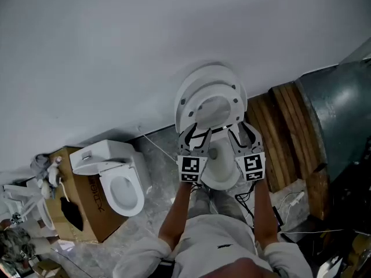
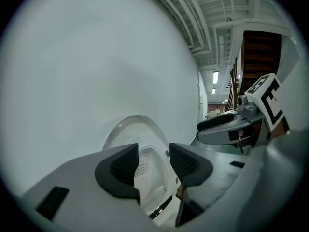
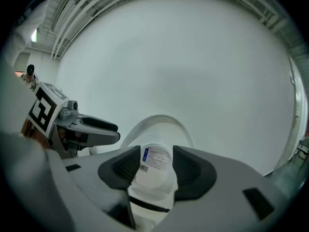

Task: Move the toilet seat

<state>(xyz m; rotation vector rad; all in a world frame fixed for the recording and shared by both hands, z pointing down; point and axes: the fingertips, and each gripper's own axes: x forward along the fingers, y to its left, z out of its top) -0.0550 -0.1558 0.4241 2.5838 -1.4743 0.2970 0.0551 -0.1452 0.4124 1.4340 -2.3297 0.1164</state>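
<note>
A white toilet stands against the wall, its seat (image 1: 234,102) and lid (image 1: 203,77) tipped up and leaning back over the bowl (image 1: 221,175). My left gripper (image 1: 193,133) and right gripper (image 1: 239,131) hover side by side just in front of the raised seat's lower edge. In the left gripper view the jaws (image 2: 153,164) stand a little apart with nothing pressed between them, and the seat (image 2: 157,190) shows through the gap. In the right gripper view the right gripper (image 3: 157,166) also has a narrow gap, and a labelled white surface (image 3: 155,159) of the raised toilet lies beyond it.
A second white toilet (image 1: 116,178) sits on a cardboard box (image 1: 75,213) at the left, with clutter beside it. Wooden planks (image 1: 284,132) and a dark metal tank (image 1: 342,114) stand to the right. The white wall (image 1: 116,51) is right behind the toilet.
</note>
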